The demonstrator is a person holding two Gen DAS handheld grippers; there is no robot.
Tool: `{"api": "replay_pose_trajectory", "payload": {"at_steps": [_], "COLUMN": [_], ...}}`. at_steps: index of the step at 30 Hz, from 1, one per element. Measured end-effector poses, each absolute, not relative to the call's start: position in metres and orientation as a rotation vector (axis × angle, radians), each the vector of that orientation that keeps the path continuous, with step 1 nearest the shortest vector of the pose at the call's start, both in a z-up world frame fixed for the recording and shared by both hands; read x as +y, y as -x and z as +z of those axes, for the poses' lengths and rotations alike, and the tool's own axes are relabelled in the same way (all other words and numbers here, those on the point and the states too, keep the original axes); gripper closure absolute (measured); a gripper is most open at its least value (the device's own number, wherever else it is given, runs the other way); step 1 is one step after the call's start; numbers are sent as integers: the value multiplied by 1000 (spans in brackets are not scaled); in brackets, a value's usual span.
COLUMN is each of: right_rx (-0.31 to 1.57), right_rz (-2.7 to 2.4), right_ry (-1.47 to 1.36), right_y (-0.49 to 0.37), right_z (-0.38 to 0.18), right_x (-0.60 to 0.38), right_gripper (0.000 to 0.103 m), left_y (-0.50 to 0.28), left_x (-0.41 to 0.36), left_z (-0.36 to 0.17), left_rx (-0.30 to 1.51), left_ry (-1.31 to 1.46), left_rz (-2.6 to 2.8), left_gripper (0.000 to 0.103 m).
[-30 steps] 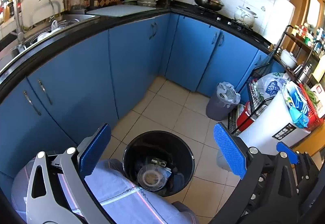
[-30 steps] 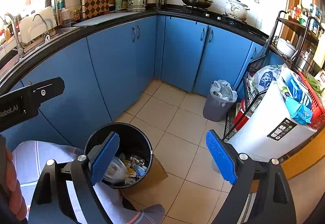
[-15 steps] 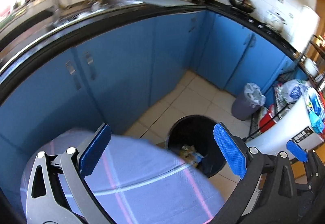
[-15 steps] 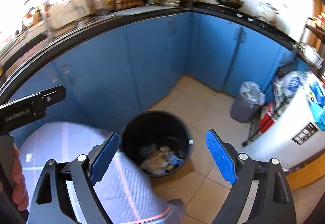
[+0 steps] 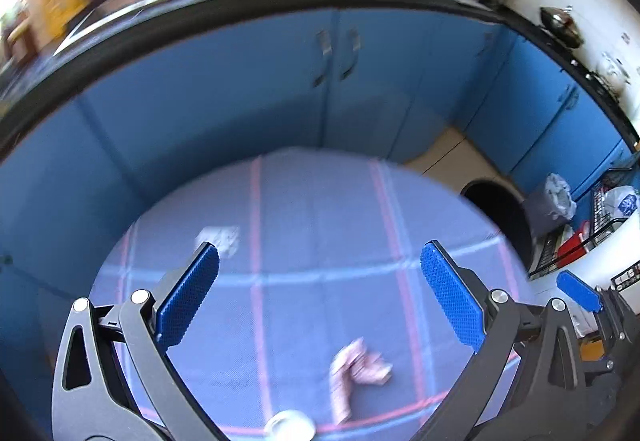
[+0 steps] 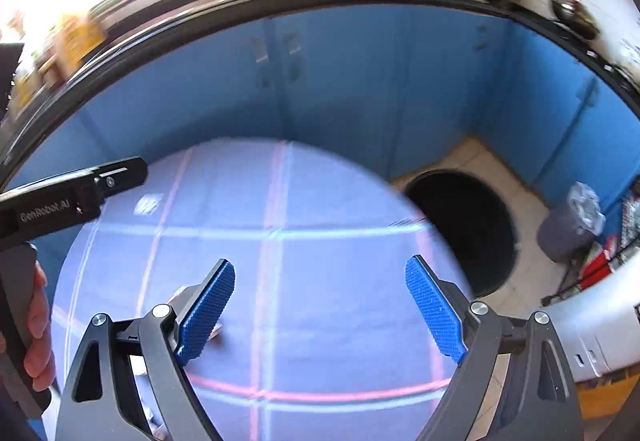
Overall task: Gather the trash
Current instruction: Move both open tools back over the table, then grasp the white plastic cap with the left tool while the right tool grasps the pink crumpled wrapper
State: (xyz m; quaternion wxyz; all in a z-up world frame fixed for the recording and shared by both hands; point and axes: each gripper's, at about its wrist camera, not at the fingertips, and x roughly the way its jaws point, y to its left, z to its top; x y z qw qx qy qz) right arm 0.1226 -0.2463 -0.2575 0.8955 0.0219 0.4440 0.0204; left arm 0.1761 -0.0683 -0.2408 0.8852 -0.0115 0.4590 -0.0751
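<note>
Both grippers are being held over a round table (image 5: 320,233) covered in checked blue cloth. The left gripper (image 5: 320,297) is being kept spread wide, nothing between its pads; a crumpled pink wrapper (image 5: 356,369) is lying just below it. The right gripper (image 6: 320,305) is likewise spread and empty. The black bin (image 6: 464,229) is standing beside the table.

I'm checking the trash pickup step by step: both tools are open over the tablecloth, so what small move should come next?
Probably lower the open left tool onto the crumpled pinkish paper scrap lying on the blue checked tablecloth: it is the nearest loose trash, and nothing is held.
</note>
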Motion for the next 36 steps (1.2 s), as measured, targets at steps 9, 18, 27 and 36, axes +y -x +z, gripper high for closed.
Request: {"api": "replay_pose_trajectory", "payload": {"at_steps": [9, 18, 27, 36], "right_rx": [986, 948, 980, 1008], "right_rz": [209, 207, 334, 396], "right_ry": [50, 161, 63, 157], "right_y": [-94, -109, -130, -136], "right_z": [-292, -308, -311, -332], "right_x": [-180, -180, -176, -129], "right_gripper": [18, 18, 18, 20], "left_y": [-98, -59, -61, -68], "left_x": [-16, -19, -37, -4], "left_z": [-288, -330, -350, -352], "left_rx": [1024, 1088, 1048, 1008], "left_ry": [-14, -23, -61, -41], "left_rz": [-27, -42, -69, 31], "left_gripper": [3, 4, 3, 6]}}
